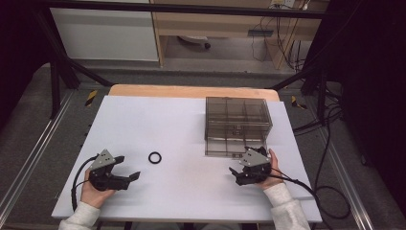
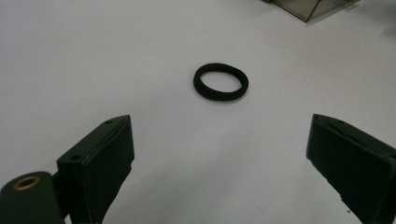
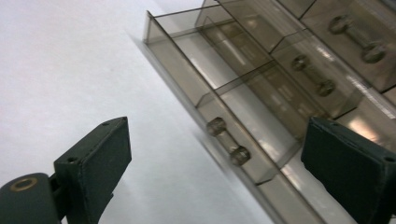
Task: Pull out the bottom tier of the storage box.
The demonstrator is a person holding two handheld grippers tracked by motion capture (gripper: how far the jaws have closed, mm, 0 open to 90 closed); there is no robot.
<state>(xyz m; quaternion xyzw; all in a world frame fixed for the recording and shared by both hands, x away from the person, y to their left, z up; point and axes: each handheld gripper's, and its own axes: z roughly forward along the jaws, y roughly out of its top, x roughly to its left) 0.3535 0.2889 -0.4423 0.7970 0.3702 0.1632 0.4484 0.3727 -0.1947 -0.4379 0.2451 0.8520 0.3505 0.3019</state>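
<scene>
A black ring (image 1: 154,157) lies flat on the white table top (image 1: 182,124). In the left gripper view the ring (image 2: 221,82) is a short way ahead of my left gripper (image 2: 219,135), whose jaws stand wide apart with nothing between them. In the high view the left gripper (image 1: 128,166) rests near the front left. A smoky clear drawer box (image 1: 237,125) stands at the back right. My right gripper (image 1: 243,162) is just in front of it, open. Its view shows a low drawer (image 3: 243,116) drawn out, with the drawer's handle (image 3: 228,141) between the spread jaws (image 3: 217,130), untouched.
More drawers with handles (image 3: 312,74) stack above the drawn-out one. A wooden strip (image 1: 191,91) borders the table's far edge. Cables (image 1: 330,191) trail off the right side. Bare white surface lies between the two grippers.
</scene>
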